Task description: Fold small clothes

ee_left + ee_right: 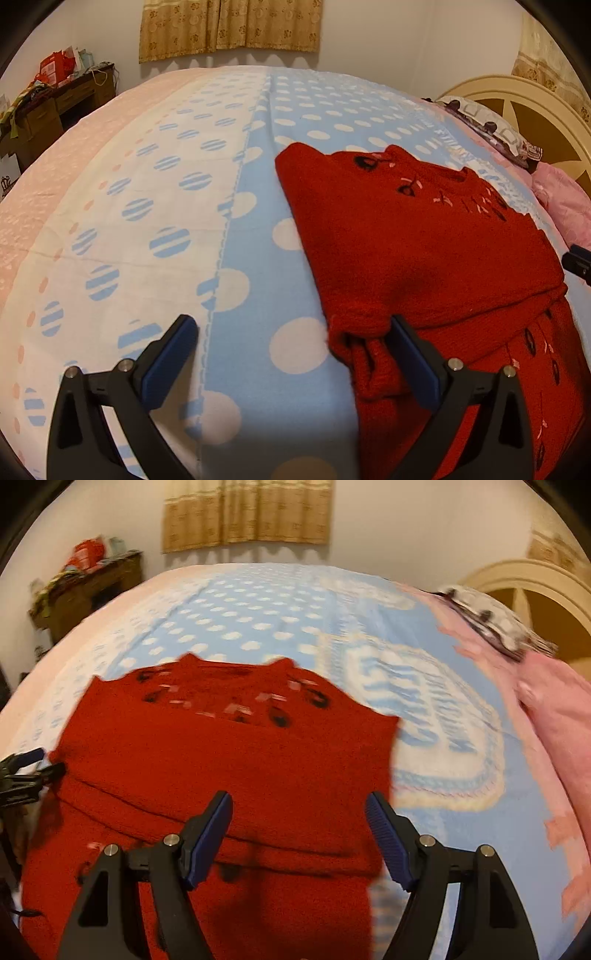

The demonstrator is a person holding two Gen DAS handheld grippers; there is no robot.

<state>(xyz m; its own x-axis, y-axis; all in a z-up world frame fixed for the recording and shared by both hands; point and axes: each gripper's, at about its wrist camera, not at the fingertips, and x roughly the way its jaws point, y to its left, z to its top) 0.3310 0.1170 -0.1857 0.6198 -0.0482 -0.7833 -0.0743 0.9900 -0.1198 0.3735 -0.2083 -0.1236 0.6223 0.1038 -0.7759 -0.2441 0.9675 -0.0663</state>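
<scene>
Red knitted sweater (406, 251), lying on dotted blue bedspread (258, 122), near part folded over once. Left gripper (295, 354) and right gripper (299, 834): jaws spread, pinching nothing. Further folds probably remain.

Red sweater (221, 760) motion-blurred, bottom-cropped.

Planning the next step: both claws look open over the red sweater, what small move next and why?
Probably lower the right claw onto the near folded edge of the red knitted sweater and close. Its jaws stand open with nothing gripped, the left claw is open too, and the sweater lies only partly folded on the blue polka-dot bedspread.
</scene>
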